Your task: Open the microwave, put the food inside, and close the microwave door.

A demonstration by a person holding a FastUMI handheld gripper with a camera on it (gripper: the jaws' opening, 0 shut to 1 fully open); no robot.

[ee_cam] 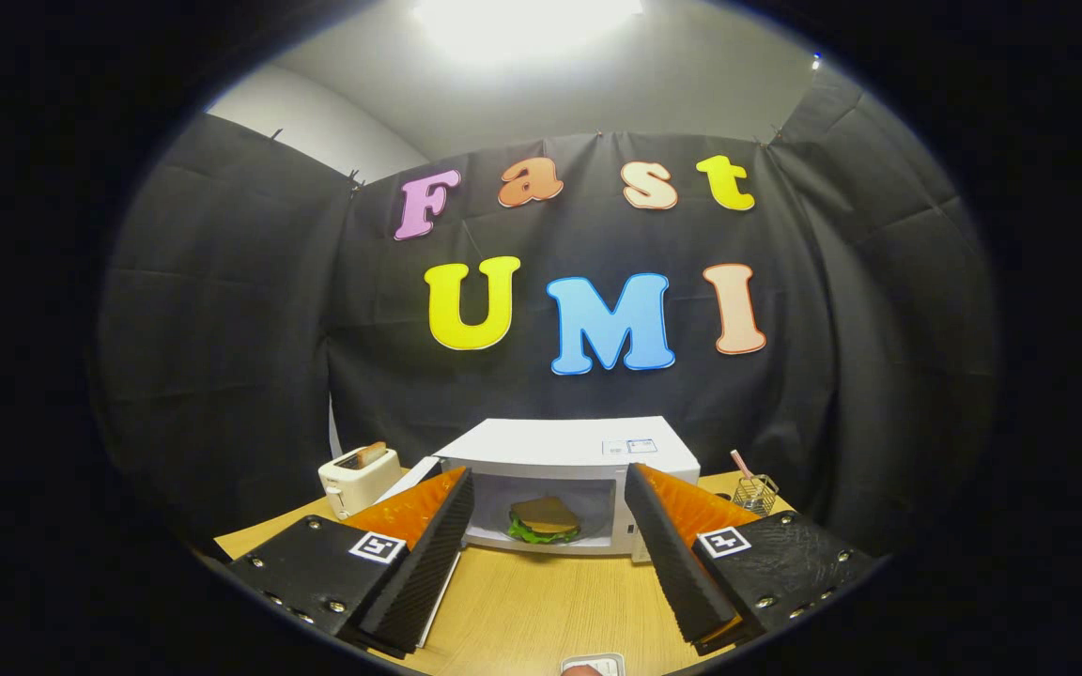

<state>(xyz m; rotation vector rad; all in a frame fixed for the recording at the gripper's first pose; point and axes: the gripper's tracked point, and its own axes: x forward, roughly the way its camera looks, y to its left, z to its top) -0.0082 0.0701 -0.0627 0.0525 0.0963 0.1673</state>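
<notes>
Now, stage: food looks loaded; closing the door is what remains.
Gripper (550,526): fingers spread wide, holding nothing.
Sandwich (544,519): inside the open microwave (588,441), straight ahead beyond the fingertips.
Door (407,481): swung open at the cavity's left, just behind the left finger (428,554).
Key relation: door lies left of centre, so I judge the left finger nearer for the push.

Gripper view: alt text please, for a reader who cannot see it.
An open, empty claw faces a white microwave on a wooden table, its door swung open and a sandwich inside. A toaster stands left, a wire holder right.
</notes>
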